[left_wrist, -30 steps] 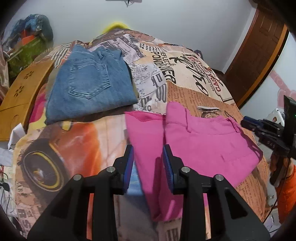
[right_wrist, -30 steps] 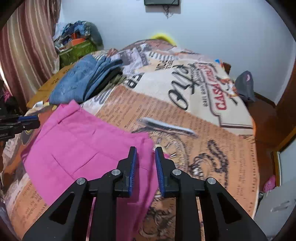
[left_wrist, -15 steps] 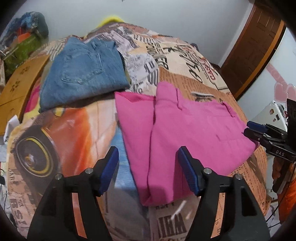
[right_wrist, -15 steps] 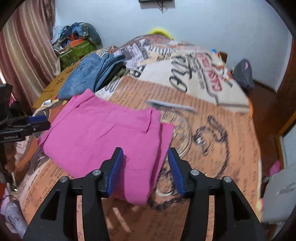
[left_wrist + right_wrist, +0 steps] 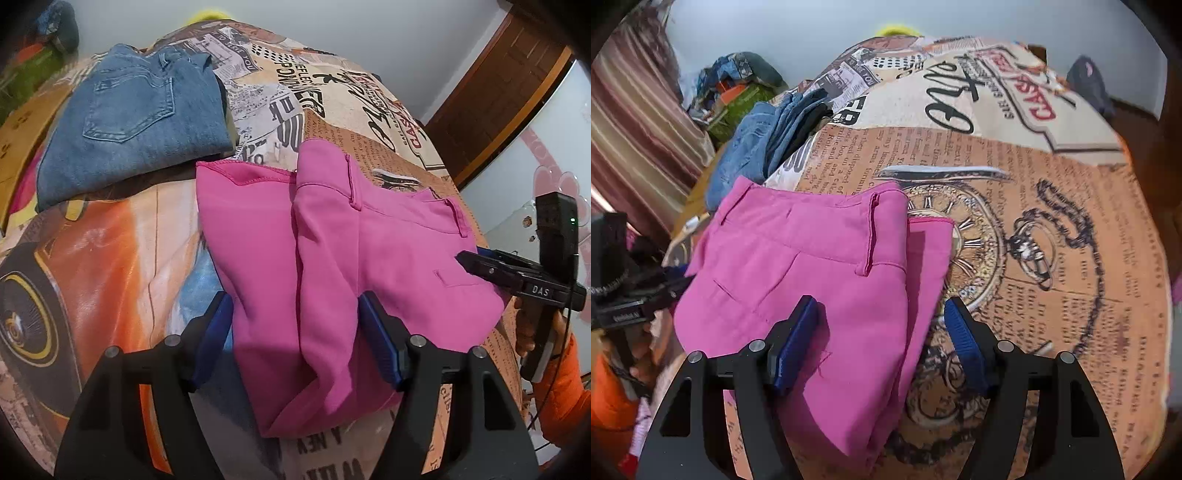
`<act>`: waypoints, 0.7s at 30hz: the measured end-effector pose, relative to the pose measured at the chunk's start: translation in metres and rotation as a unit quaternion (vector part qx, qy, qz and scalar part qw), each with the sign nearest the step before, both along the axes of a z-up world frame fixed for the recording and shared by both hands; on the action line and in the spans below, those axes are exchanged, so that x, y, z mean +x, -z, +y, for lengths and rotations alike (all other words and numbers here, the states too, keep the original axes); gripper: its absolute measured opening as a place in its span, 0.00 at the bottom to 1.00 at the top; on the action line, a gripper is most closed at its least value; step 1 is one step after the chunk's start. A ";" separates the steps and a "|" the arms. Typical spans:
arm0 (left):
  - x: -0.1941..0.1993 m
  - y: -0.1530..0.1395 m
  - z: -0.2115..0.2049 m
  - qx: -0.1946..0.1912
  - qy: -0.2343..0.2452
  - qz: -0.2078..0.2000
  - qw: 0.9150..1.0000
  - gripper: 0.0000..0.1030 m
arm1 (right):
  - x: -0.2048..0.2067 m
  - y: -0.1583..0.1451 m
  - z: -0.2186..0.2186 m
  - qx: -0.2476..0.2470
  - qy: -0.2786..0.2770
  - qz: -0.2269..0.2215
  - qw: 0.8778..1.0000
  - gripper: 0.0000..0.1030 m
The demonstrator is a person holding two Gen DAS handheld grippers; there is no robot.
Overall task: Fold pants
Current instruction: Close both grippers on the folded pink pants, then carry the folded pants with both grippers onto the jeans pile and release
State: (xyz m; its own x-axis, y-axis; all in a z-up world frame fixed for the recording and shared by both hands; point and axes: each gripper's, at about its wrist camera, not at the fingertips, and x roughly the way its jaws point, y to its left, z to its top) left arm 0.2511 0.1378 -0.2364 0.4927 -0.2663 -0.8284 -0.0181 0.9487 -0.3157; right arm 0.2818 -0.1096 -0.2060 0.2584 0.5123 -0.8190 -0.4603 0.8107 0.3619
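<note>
Folded pink pants (image 5: 332,251) lie on the printed bedspread (image 5: 110,240), waistband toward the far side. They also show in the right wrist view (image 5: 812,266). My left gripper (image 5: 295,332) is open and empty, hovering over the near folded edge of the pants. My right gripper (image 5: 881,339) is open and empty, over the pants' other near edge. The right gripper shows at the right of the left wrist view (image 5: 480,262); the left gripper shows at the left of the right wrist view (image 5: 665,288).
Folded blue jeans (image 5: 129,122) lie on the bed beyond the pink pants, also in the right wrist view (image 5: 757,147). A wooden door (image 5: 498,85) stands at the right. A pile of clothes and bags (image 5: 738,88) and a striped curtain (image 5: 635,122) are at the left.
Both grippers have opened, let go of the pink pants and drawn back a little. The pants now lie folded on the bed.
</note>
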 end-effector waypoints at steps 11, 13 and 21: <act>0.003 -0.015 -0.019 0.030 0.024 -0.027 0.999 0.17 | -0.001 -0.008 0.006 0.010 -0.010 -0.024 1.000 0.27; 0.001 -0.022 -0.025 0.049 0.031 -0.038 0.998 0.14 | -0.001 -0.012 0.003 0.012 -0.006 -0.031 0.999 0.22; -0.007 -0.050 -0.015 0.053 0.020 -0.073 0.996 0.11 | -0.005 -0.042 0.009 0.021 -0.016 -0.069 0.997 0.15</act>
State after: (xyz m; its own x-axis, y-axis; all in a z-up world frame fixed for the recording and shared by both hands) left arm 0.2439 0.1226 -0.1867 0.6015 -0.2030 -0.7727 0.0592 0.9758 -0.2103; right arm 0.2771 -0.1004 -0.1643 0.3511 0.5549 -0.7542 -0.5331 0.7807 0.3262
